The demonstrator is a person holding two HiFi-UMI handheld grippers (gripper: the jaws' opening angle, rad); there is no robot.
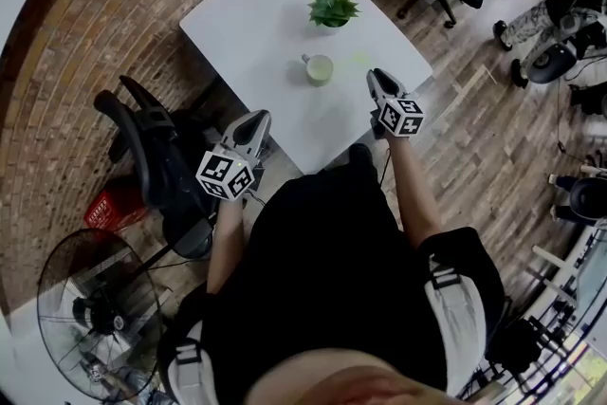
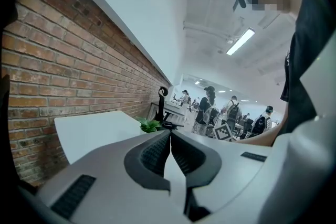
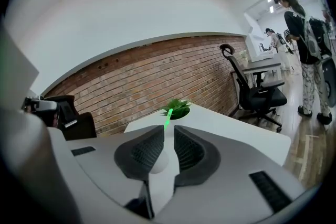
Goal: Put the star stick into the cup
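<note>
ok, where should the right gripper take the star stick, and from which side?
Probably the near end of the thin shaft, approached low from the person's side. The star stick lies flat on the table, running away from the right gripper toward the plant, so open jaws can straddle it.

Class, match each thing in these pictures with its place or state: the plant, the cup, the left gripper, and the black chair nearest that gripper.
Things:
1. plant
2. cup
3. left gripper
4. black chair

Places or states:
A. jaws together, nothing between them
B. stands beside the table, not on it
C. middle of the table
D. far end of the table

Pairs: 1-D, 2-C, 3-A, 4-B
</note>
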